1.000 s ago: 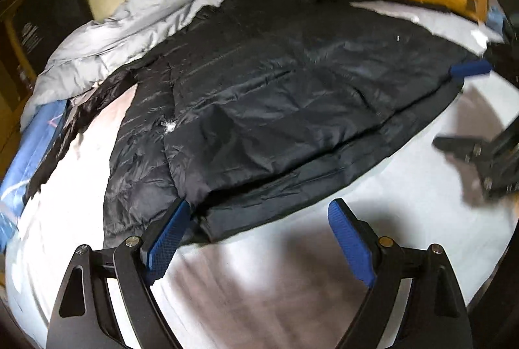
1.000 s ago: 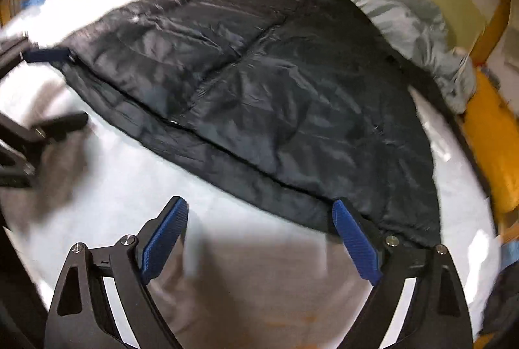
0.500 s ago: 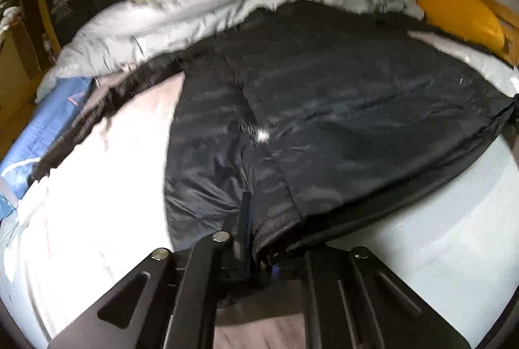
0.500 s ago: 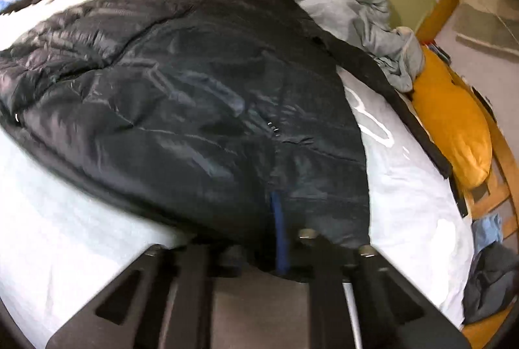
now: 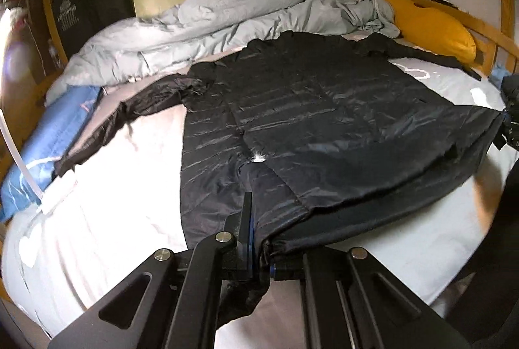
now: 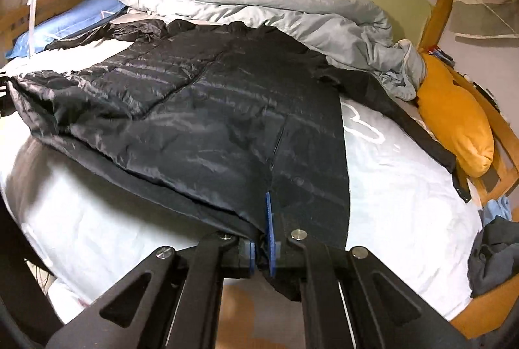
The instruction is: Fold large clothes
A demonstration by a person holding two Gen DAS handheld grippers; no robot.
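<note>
Both grippers, left [image 5: 256,255] and right [image 6: 262,251], are clamped tight on the black jacket's [image 5: 324,128] hem above the bed [image 6: 405,186]

Jacket [image 5: 324,128] on bed [image 5: 113,203] (duvet [image 5: 227,18] behind)

Left black plastic two-finger gripper [image 5: 256,255], right twin [image 6: 261,251]: blue ribbed pads, silver pivot screws, slotted linkage arms.

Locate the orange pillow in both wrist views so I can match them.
Left wrist: orange pillow at upper right, against the wooden bed rail.
Right wrist: orange pillow at the right edge, mid-height.
Shared landmark: the rumpled grey duvet lies just left of the pillow, behind the black jacket.
</note>
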